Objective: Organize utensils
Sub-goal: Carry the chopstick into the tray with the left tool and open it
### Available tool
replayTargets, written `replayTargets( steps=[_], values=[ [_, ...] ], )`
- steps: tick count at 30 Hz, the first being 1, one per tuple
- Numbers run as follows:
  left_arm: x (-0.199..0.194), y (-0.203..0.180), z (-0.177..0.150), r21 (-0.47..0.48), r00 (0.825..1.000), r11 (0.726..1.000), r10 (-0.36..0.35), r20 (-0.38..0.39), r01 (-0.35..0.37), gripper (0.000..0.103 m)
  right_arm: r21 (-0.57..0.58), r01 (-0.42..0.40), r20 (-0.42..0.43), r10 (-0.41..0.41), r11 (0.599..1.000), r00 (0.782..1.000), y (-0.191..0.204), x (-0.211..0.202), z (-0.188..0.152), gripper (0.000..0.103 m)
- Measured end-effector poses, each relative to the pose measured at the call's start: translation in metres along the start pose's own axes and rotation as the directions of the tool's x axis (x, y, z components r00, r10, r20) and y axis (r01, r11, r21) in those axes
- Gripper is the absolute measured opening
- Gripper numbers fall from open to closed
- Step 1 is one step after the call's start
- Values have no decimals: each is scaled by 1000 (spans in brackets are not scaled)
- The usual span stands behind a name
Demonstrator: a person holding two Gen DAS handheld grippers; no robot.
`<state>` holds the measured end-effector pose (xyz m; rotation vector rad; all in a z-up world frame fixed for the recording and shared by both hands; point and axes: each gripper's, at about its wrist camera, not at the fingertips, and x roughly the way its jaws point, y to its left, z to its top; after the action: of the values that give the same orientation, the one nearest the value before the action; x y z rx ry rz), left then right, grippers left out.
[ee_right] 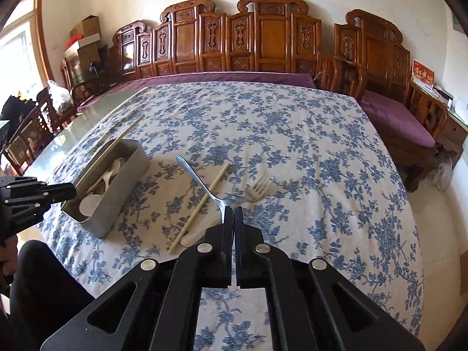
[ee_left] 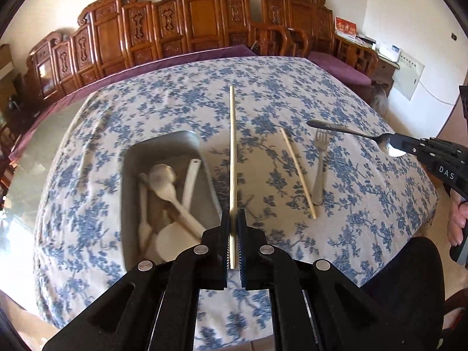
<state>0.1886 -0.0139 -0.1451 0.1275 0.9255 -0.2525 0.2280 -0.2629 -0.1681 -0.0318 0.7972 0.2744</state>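
Note:
My left gripper (ee_left: 233, 222) is shut on a wooden chopstick (ee_left: 232, 158) and holds it above the table, just right of the grey utensil box (ee_left: 128, 175). The box holds several white spoons (ee_left: 163, 181). My right gripper (ee_right: 234, 213) is shut on a metal spoon (ee_right: 201, 181) by its bowl, handle pointing away, held above the cloth. It also shows in the left wrist view (ee_left: 397, 143). A second chopstick (ee_left: 298, 172) and a metal fork (ee_left: 320, 169) lie on the cloth between the grippers. The right wrist view shows the box (ee_right: 117, 193), the lying chopstick (ee_right: 199, 207) and the fork (ee_right: 257, 188).
The table carries a blue floral cloth (ee_right: 292, 134). Carved wooden benches with purple cushions (ee_right: 397, 117) stand behind and to the right. A bare glass table strip (ee_right: 87, 117) runs along the left. The person's dark-clothed leg (ee_left: 409, 263) is at the near edge.

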Motion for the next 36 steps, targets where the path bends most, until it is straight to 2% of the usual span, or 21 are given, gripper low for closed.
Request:
replayTargets(
  steps=[7, 17, 31, 36],
  values=[
    [4, 28, -9, -26, 1000, 1000, 14, -18, -15, 4, -11, -24, -1, 24, 1000, 1000, 27, 5, 5, 2],
    [33, 65, -25, -84, 995, 996, 14, -97, -22, 4, -34, -48, -26, 47, 998, 999, 55, 21, 4, 2],
    [52, 74, -22, -131, 992, 991, 6, -128, -22, 4, -60, -82, -43, 79, 995, 996, 97, 33, 11, 2],
    [45, 77, -22, -135, 993, 991, 9, -118, -25, 4, -66, -88, -51, 84, 994, 995, 111, 39, 13, 2]
  ],
)
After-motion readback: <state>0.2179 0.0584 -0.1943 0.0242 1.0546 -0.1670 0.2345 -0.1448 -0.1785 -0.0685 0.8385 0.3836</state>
